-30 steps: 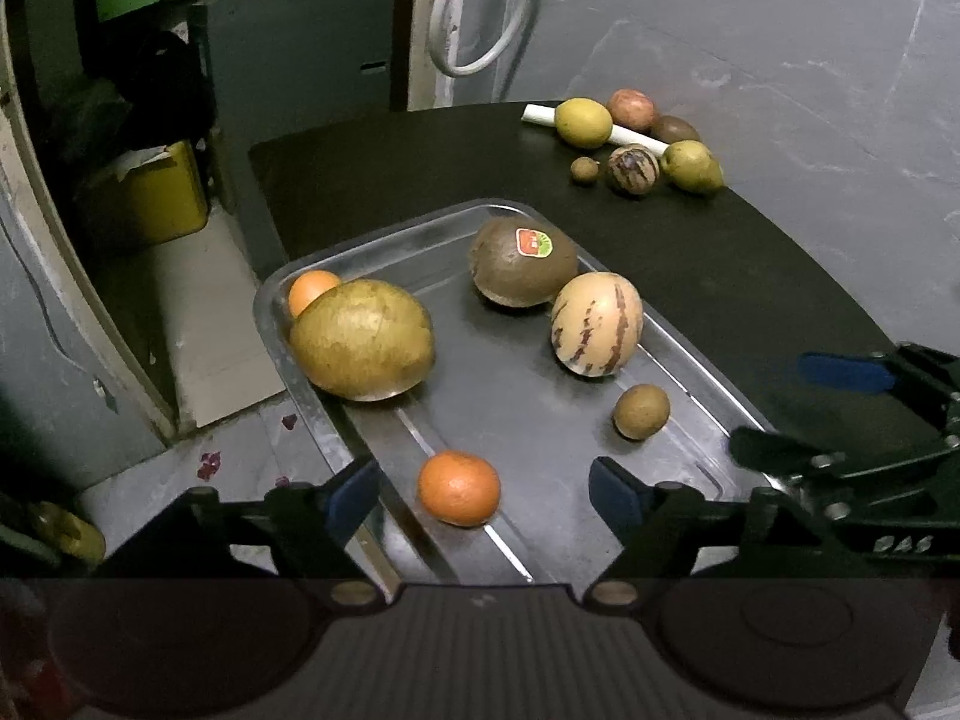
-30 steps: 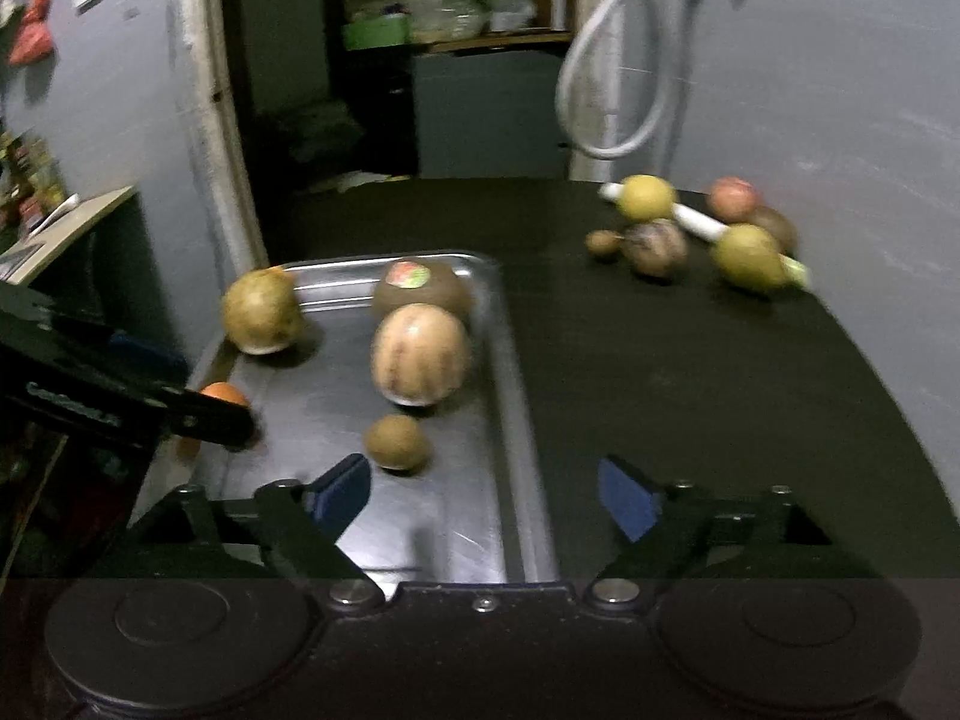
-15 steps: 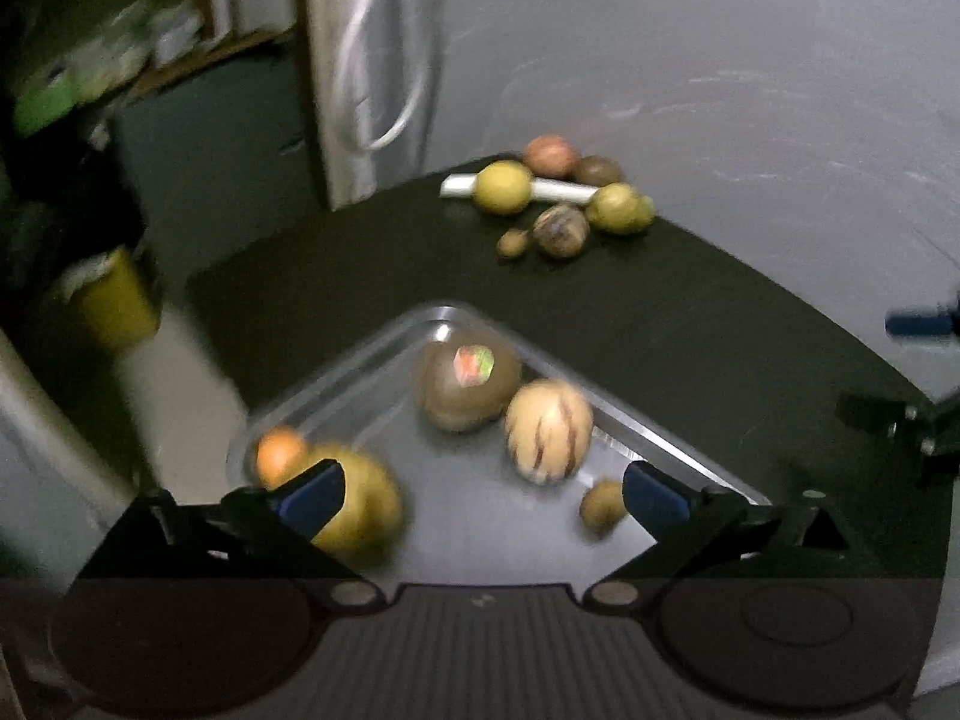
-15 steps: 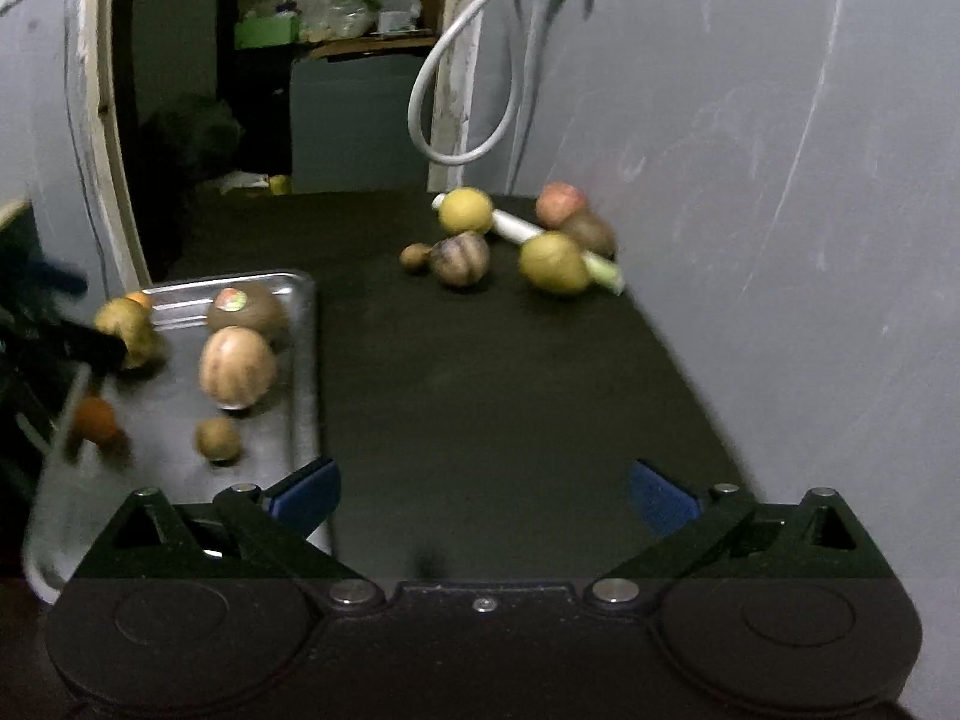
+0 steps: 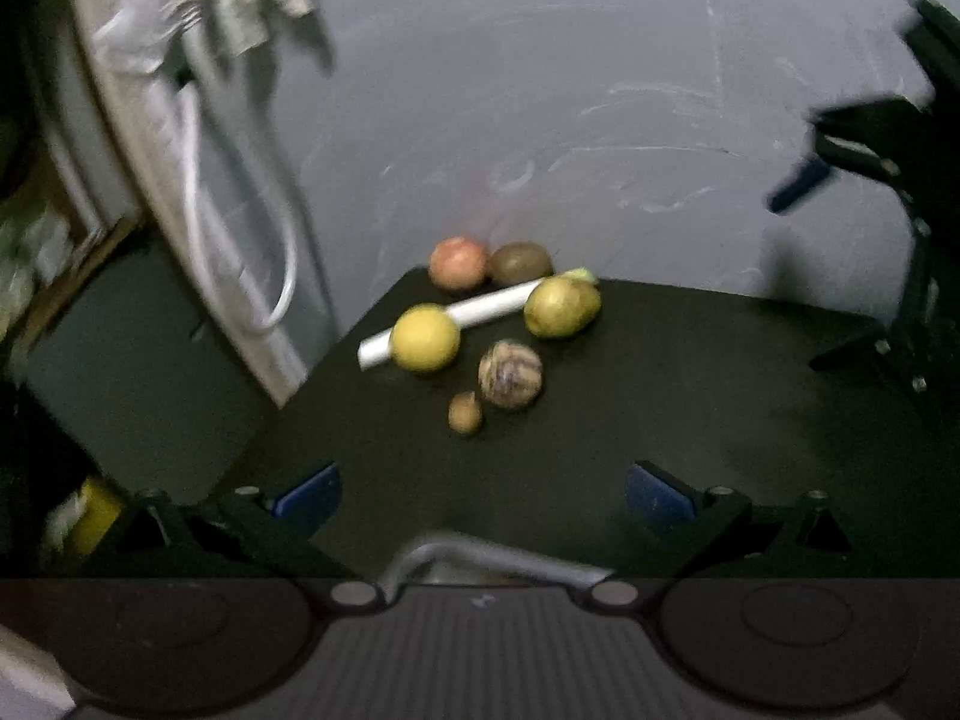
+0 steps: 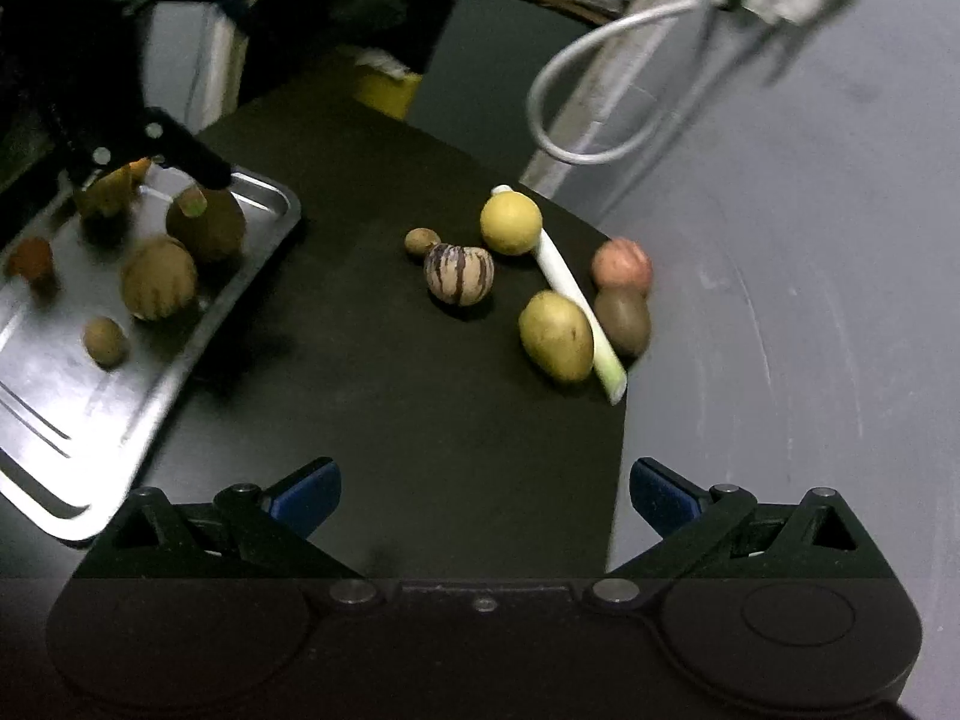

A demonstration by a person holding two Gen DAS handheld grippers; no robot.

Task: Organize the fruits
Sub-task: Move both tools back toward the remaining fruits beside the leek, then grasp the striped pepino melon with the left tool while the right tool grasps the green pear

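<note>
A cluster of loose fruit lies on the black table: a yellow round fruit (image 5: pixel 425 338), a striped melon (image 5: pixel 510 374), a small brown fruit (image 5: pixel 465 412), a yellow-green pear-like fruit (image 5: pixel 561 306), a pink fruit (image 5: pixel 457 263) and a brown kiwi (image 5: pixel 519 263), around a white leek stalk (image 5: pixel 468 313). The right wrist view shows the same cluster, with the striped melon (image 6: pixel 459 273) nearest. A steel tray (image 6: pixel 156 384) at the left holds several fruits. My left gripper (image 5: pixel 480 495) is open and empty above the tray's far edge. My right gripper (image 6: pixel 483 495) is open and empty over the table.
The grey wall (image 5: pixel 600 90) runs behind the fruit cluster. A white hose loop (image 6: pixel 594 96) hangs on a post at the table's far corner. The table edge (image 6: pixel 618 450) falls off by my right gripper's right finger. The other gripper's body (image 5: pixel 888 228) shows at the right.
Both grippers have swung away from the tray toward the loose fruit cluster. The left view now shows only the tray's rim. Both stay open.
</note>
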